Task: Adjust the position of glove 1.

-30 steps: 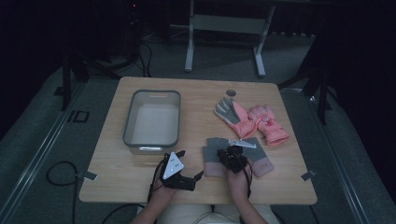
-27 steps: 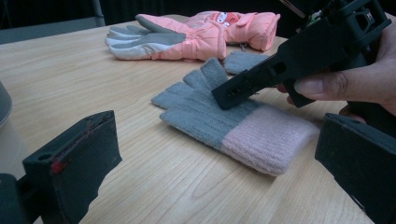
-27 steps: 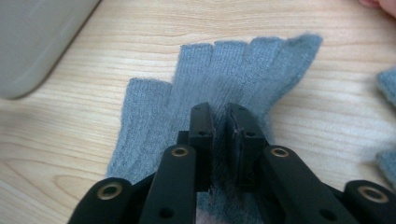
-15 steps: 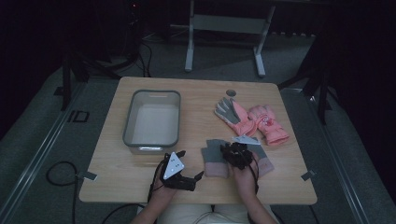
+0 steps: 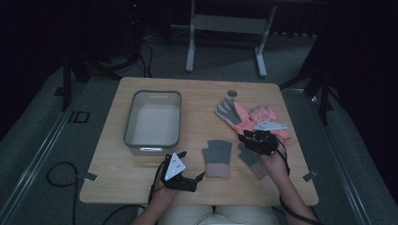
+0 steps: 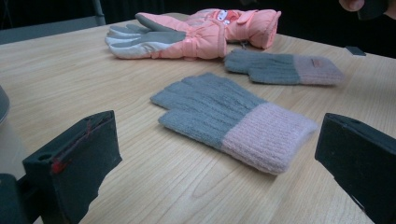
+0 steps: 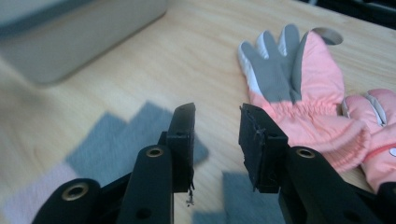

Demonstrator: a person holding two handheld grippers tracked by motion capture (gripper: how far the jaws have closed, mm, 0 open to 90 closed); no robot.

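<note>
Table (image 5: 141, 178) under your hands carries a grey bin (image 5: 153, 119) at left, two pink ski gloves (image 5: 253, 119) at right and two grey knit gloves, one (image 5: 217, 158) lying flat between your grippers. Your right gripper (image 5: 251, 139) hangs above the other knit glove (image 5: 251, 159), its jaws having just been opening with nothing between them. Your left gripper (image 5: 185, 176) rests near the table's front edge, jaws spread wide and empty.
</note>
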